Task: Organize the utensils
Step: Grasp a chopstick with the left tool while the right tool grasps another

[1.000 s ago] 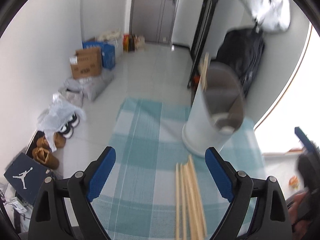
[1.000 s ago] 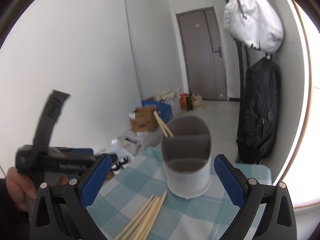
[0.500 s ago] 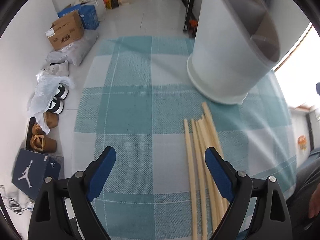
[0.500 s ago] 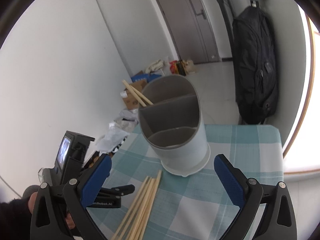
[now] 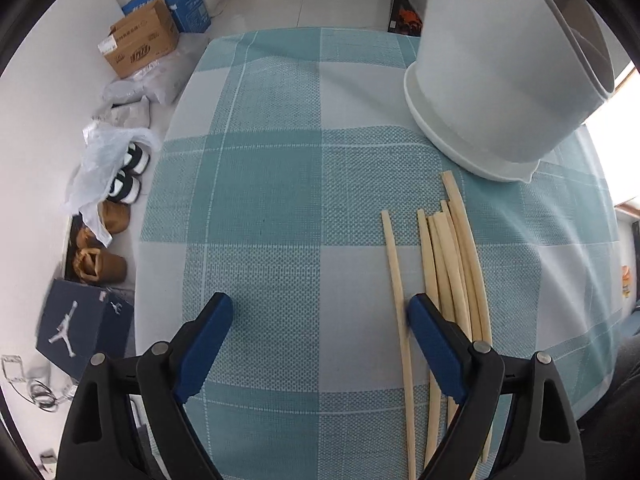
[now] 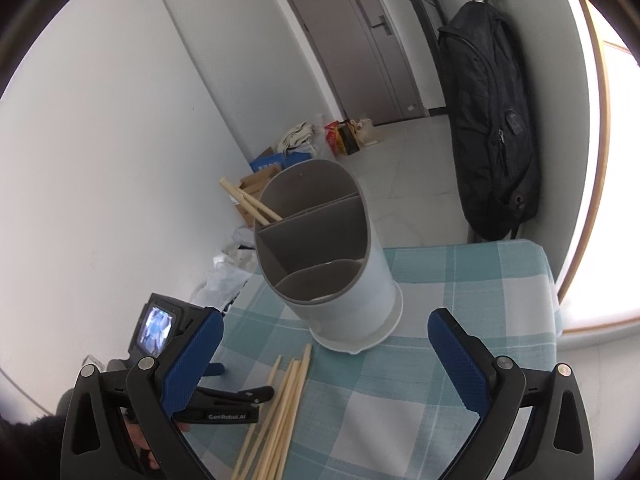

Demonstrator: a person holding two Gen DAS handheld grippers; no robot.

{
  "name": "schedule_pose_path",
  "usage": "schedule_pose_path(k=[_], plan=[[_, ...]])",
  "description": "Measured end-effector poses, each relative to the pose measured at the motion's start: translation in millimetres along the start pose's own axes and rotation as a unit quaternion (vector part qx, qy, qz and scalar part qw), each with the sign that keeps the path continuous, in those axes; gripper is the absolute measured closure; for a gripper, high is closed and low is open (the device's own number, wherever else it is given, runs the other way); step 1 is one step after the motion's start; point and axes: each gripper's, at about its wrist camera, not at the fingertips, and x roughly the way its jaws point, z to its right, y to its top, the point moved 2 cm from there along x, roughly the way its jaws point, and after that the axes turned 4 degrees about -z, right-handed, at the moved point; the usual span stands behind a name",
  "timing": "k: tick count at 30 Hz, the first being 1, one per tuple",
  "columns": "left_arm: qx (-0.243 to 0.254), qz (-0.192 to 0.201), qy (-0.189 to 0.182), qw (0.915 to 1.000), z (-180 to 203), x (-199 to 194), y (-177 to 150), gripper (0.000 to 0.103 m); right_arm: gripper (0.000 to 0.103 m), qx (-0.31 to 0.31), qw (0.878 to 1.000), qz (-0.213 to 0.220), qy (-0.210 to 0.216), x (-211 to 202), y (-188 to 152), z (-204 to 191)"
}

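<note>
Only two pale wooden chopsticks [image 6: 250, 202] stand in the white divided cylindrical utensil holder [image 6: 332, 264], leaning out over its rim; about six more pale wooden chopsticks [image 5: 444, 264] lie loose on the teal checked tabletop [image 5: 272, 184], so most sorting remains. Their long axes run side by side toward the holder (tips just short of its base). Left gripper [image 5: 320, 344] hovers released, one stick inside its right jaw; right gripper [image 6: 326, 364] is released, empty.
</note>
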Motion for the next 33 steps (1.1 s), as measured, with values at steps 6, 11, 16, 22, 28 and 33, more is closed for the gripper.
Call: schedule_pose_path(k=[6,11,16,22,28,33], plan=[[0.012,0.003,-0.016,0.9998,10,-4,14,0.05,0.0,0.016,1.0,0.005,0.006,-8,1,7],[0.033,-0.003,-0.029,0.999,20,-6,20,0.084,0.0,0.021,1.0,0.02,0.002,-16,4,13],[0.01,0.009,-0.037,0.9992,15,-5,26,0.099,0.0,0.033,0.999,0.008,-0.002,-12,2,19],[-0.023,0.031,-0.071,0.9967,3,-4,24,0.103,0.0,0.022,1.0,-0.018,-0.011,-2,-6,15],[-0.065,0.055,-0.118,0.9893,-18,-14,21,0.103,0.011,0.006,0.996,-0.084,-0.007,28,-24,4],[-0.094,0.081,-0.159,0.9794,-33,-29,20,0.103,0.034,0.014,0.989,-0.145,0.008,58,-34,-3]])
